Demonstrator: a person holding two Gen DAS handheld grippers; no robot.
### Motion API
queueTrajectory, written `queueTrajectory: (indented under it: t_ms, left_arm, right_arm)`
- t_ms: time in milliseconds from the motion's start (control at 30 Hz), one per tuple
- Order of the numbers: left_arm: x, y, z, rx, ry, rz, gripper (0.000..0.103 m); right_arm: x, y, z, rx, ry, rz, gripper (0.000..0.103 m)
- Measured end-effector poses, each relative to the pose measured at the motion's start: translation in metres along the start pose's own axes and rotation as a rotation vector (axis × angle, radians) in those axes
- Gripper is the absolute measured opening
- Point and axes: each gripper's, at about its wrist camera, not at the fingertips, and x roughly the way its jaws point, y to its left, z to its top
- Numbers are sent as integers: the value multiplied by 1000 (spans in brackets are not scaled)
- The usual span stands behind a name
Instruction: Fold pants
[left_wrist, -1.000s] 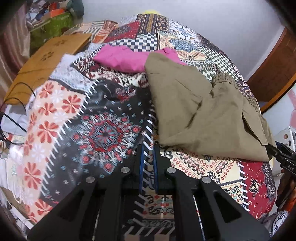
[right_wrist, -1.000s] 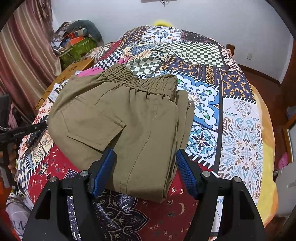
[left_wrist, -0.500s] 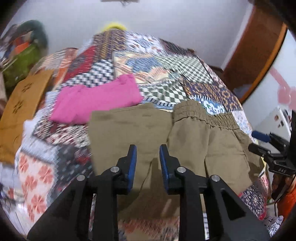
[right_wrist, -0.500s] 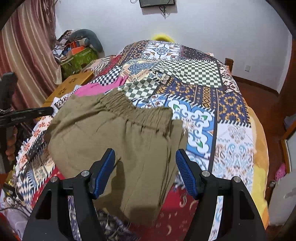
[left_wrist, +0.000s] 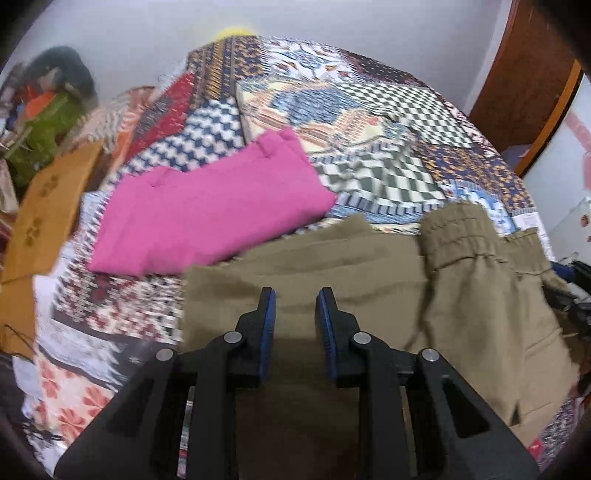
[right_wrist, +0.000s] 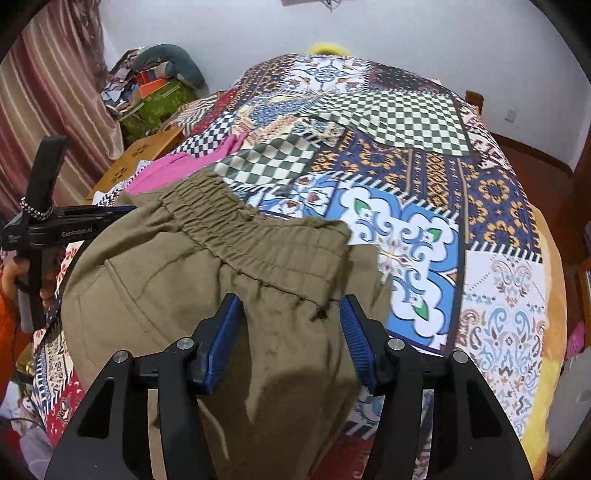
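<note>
Olive pants lie partly folded on the patchwork quilt, their elastic waistband turned toward the far side. My left gripper hovers over the pants' left part, its blue pads a narrow gap apart with nothing pinched. It also shows from the side in the right wrist view, as the left gripper by the pants' left edge. My right gripper stands just short of the waistband. Its jaws are closing, with olive cloth under and between the pads, which do not press it.
A folded pink garment lies on the quilt just beyond the pants. A low wooden table stands left of the bed, with a pile of clutter and a striped curtain behind. A wooden door is at right.
My left gripper swung right from the bare quilt to over the pants, and its jaws went from shut to a narrow gap. The right gripper moved forward toward the waistband with narrowing jaws.
</note>
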Motion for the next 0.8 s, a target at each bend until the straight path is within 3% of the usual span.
queueTrajectory:
  t_ms: [200,333,367,500,633,800]
  left_arm:
    - [-5,40,-4,-64,-6,75,25]
    - [-28,49,-12,-74,-33,60,25]
    - [-34,48,-14,-74,-40,48,29]
    - [-56,41,-26,-89,-86,5,69]
    - [-67,29,-39,-89,-103,-32,77]
    - [-65,14,-53,-98,-65,-69,77]
  right_arm:
    - [-13,-15,-5,15,21,-41,53]
    - [-28,-10,-4,-6,-2,-79,55]
    - [-32,-8,-4,-12,-10,-86,55]
    - [-48,-4,-1,-6,-33,-99,55]
    - [-55,-5,-3,21,-53,-124,56]
    - [-53,-9,-16,64,-35,-107,57]
